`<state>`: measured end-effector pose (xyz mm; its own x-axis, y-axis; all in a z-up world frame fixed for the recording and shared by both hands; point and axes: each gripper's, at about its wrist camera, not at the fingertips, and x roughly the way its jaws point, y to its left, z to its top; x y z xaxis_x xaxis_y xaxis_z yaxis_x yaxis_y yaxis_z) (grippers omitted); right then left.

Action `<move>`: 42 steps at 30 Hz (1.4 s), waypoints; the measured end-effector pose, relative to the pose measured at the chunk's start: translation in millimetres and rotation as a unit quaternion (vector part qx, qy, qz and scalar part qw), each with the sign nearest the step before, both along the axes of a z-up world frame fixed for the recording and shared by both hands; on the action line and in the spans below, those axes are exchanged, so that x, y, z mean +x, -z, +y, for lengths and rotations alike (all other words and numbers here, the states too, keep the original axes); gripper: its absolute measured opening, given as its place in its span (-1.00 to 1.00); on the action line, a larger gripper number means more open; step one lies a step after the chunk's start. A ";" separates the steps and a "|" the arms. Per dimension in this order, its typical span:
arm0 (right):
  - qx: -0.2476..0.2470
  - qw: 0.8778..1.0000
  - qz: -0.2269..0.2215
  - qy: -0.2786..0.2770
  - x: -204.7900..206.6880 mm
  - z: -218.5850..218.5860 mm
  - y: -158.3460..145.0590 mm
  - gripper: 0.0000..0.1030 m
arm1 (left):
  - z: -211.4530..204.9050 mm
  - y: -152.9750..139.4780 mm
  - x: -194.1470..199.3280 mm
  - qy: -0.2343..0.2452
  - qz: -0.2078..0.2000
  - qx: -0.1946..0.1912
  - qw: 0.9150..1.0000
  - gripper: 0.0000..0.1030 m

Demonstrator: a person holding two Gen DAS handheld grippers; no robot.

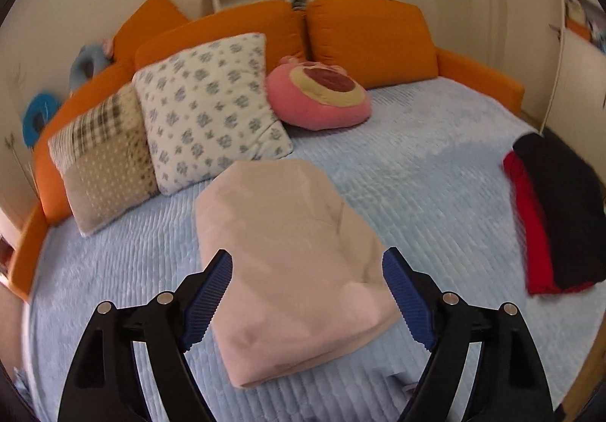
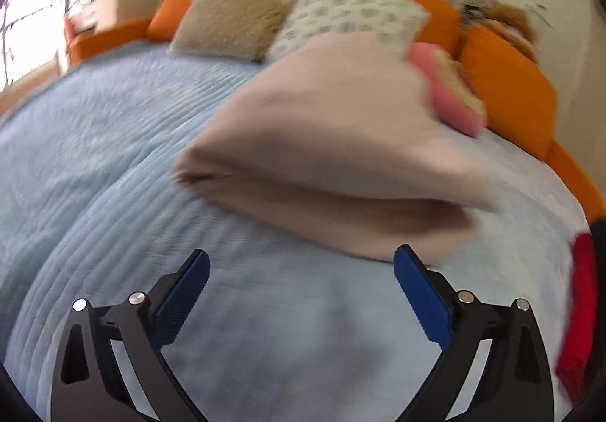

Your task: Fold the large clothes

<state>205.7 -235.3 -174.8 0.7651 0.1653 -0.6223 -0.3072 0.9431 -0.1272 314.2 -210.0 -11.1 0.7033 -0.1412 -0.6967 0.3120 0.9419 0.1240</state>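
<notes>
Folded pale pink garment (image 1: 291,266) is lying on the light blue bedspread (image 1: 416,164), near the pillows. Left gripper (image 1: 306,293) is hovering above it, angled downward, jaws spread wide and gripping nothing. Right gripper (image 2: 301,293) is sitting just short of the garment's near edge, likewise wide apart and empty.

There's the pale pink garment (image 1: 288,251), folded into a thick, compact bundle and lying flat on the light blue bedspread (image 1: 435,172), near its middle. Layers show stacked along the folded edge (image 2: 322,202). Over at the bedspread's right side, a black garment (image 1: 560,210) lies on a red one (image 1: 530,225), both folded.
</notes>
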 end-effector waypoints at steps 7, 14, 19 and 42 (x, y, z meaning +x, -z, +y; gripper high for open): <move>0.175 0.984 0.036 -0.002 61.0 -108.8 -79.1 0.88 | 98.3 66.1 40.4 -0.060 0.077 -0.142 0.985 0.64; 0.296 0.940 0.162 -0.043 199.5 -112.3 -90.0 0.82 | 118.3 164.8 62.1 -0.095 0.157 -0.169 0.968 0.64; 0.284 0.932 0.225 0.005 270.7 -98.0 -54.9 0.80 | 115.3 174.2 55.0 -0.087 0.137 -0.160 0.974 0.68; 0.160 0.970 0.181 0.010 258.6 -91.3 -83.1 -0.79 | 62.4 152.4 51.3 -0.036 0.126 -0.143 0.981 0.76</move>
<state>464.3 -326.6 -91.8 0.5116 0.3828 -0.7692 -0.2591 0.9223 0.2867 365.5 -147.6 -163.5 0.5293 -0.3123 -0.7889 0.2295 0.9478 -0.2212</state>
